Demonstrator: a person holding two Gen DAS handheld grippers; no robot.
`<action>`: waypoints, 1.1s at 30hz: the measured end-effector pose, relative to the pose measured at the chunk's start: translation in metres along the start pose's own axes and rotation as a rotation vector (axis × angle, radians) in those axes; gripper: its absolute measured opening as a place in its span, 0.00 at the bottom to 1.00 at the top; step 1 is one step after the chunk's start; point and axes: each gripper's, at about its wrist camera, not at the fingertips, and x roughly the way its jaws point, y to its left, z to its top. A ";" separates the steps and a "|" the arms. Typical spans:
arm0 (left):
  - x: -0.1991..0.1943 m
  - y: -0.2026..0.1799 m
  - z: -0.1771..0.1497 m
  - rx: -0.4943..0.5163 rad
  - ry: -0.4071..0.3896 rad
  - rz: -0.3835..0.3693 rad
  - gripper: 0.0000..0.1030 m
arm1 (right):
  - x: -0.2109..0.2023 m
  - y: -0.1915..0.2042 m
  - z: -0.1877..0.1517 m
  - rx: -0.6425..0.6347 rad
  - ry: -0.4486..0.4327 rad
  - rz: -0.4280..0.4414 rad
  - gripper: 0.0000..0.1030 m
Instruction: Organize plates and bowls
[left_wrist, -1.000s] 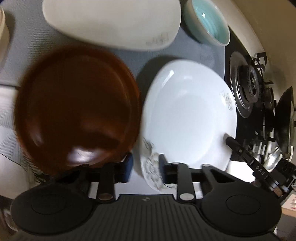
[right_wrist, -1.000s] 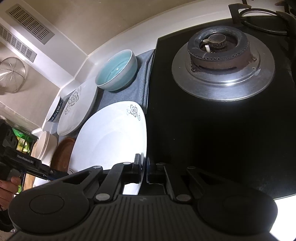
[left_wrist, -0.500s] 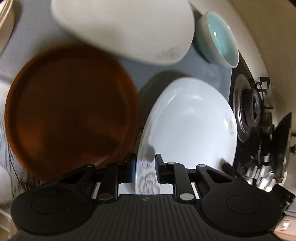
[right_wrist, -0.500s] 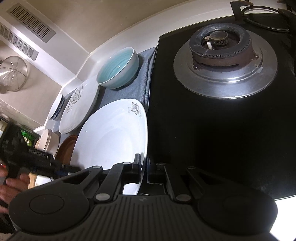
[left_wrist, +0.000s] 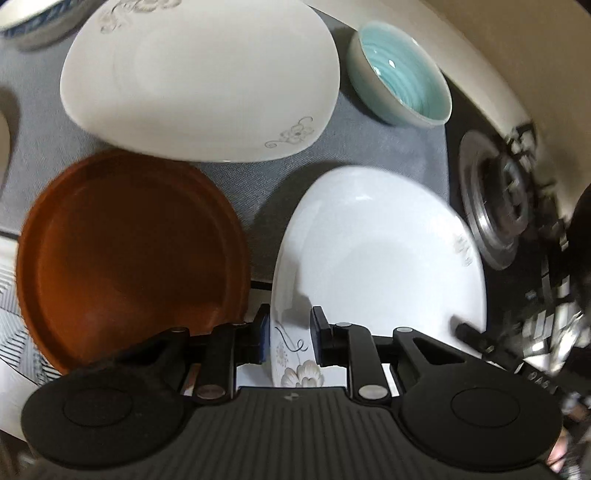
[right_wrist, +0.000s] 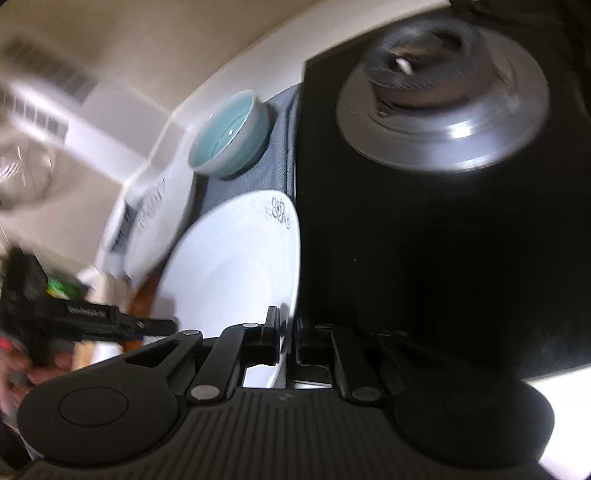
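A white plate with flower prints (left_wrist: 384, 254) is held tilted above the grey mat (left_wrist: 347, 144). My left gripper (left_wrist: 288, 334) straddles its near rim, fingers close on either side. My right gripper (right_wrist: 288, 334) is shut on the plate's opposite rim (right_wrist: 236, 266). A brown round plate (left_wrist: 129, 258) lies to the left. A larger white flowered plate (left_wrist: 199, 77) sits behind, and a teal bowl (left_wrist: 402, 74) at the back right, also in the right wrist view (right_wrist: 229, 136).
A gas hob with a steel burner (right_wrist: 443, 96) lies right of the mat, also in the left wrist view (left_wrist: 495, 214). A blue-patterned bowl (left_wrist: 33, 18) sits at the far left. A patterned cloth (left_wrist: 11, 295) lies under the brown plate's left edge.
Both grippers have lifted and moved with the white plate; the left view has pulled back, showing more of the rear plate and teal bowl. The right view is now blurred by motion.
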 end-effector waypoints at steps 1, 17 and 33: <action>-0.001 0.001 0.001 -0.003 0.002 -0.020 0.22 | -0.001 0.000 -0.001 -0.003 0.003 -0.005 0.09; -0.029 0.005 0.016 0.039 -0.005 -0.037 0.22 | -0.010 0.033 -0.004 0.045 -0.065 -0.011 0.09; -0.083 0.075 0.076 0.044 -0.054 -0.016 0.22 | 0.061 0.128 0.018 0.008 -0.092 -0.016 0.09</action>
